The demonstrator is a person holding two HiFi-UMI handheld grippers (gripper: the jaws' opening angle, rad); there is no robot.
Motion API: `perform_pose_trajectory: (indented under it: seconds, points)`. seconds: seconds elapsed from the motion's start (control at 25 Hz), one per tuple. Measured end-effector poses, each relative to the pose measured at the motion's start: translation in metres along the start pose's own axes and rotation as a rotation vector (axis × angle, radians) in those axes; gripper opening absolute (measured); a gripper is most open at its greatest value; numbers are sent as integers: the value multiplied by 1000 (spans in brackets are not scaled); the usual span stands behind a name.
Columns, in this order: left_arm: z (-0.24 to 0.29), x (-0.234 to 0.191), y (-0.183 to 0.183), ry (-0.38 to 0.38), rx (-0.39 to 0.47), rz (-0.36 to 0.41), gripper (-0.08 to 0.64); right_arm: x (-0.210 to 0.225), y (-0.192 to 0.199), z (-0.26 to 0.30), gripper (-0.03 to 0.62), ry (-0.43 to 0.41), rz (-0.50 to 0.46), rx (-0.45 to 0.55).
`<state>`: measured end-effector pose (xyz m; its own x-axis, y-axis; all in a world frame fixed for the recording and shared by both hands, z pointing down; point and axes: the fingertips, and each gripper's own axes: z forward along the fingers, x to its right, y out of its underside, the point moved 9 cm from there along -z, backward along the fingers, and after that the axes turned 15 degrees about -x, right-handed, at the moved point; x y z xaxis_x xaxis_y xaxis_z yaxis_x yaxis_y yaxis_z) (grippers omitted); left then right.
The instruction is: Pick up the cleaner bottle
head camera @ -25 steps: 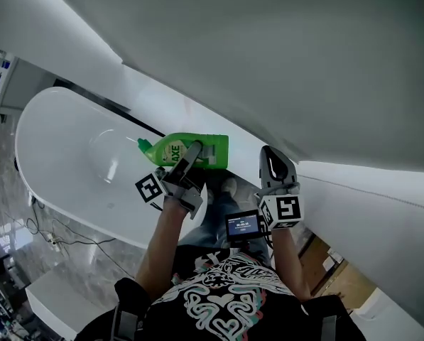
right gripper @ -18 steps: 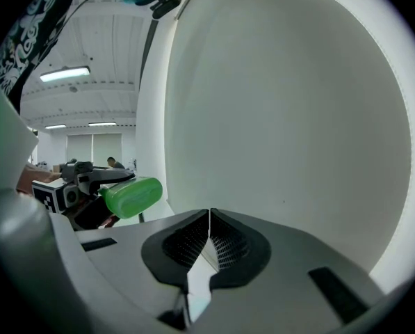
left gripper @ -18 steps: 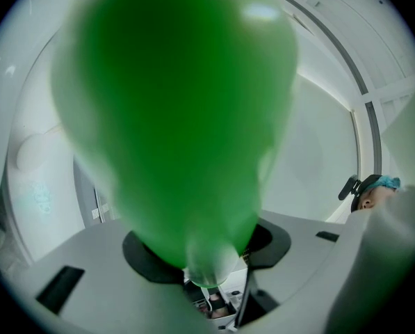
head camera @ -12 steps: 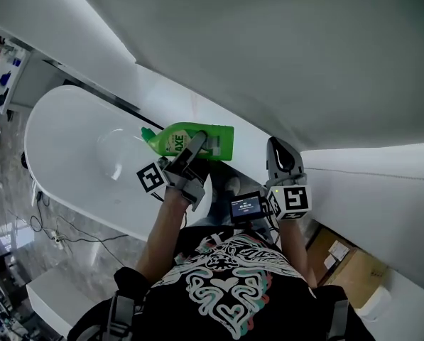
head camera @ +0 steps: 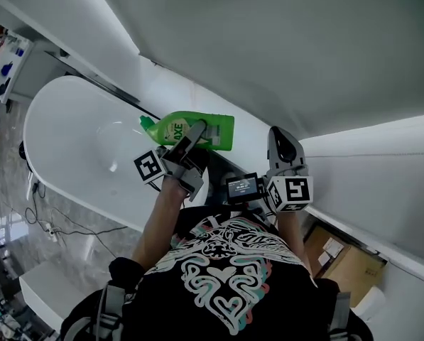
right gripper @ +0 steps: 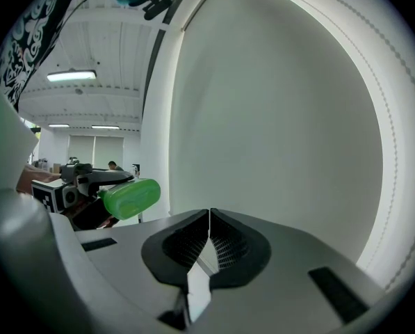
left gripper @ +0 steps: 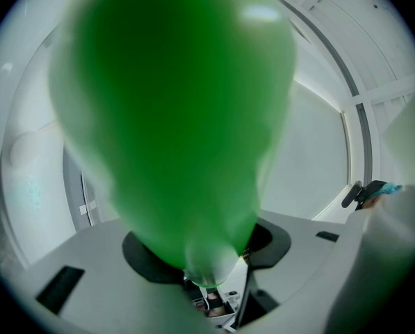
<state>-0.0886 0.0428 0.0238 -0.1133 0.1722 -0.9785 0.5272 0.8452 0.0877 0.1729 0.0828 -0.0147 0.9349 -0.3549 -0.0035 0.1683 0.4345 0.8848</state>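
The left hand-held gripper (head camera: 196,132) clamped the cleaner bottle (head camera: 167,131) at mid-body (stiff, slick plastic, likely liquid-heavy); the right hand-held gripper (head camera: 280,146) was clenched, empty.

My bottle (head camera: 222,133) is green, its label (head camera: 172,131) perhaps whitish; tub (head camera: 69,141) white; my shirt (head camera: 226,283) black, white-teal swirls.

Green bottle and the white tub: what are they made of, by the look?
The cleaner bottle is probably plastic: bright green moulded body with a soft sheen, a matching cap and a printed label. The bathtub is smooth, glossy white with soft reflections on its curved wall; it could be acrylic or enamel, and the look doesn't settle which.
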Motion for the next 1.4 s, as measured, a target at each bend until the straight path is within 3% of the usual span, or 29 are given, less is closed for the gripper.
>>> perform_pose_trajectory:
  seconds: [1.4]
  points:
    - [3, 5, -3, 16, -6, 3, 204, -3, -7, 10, 28, -18, 4, 5]
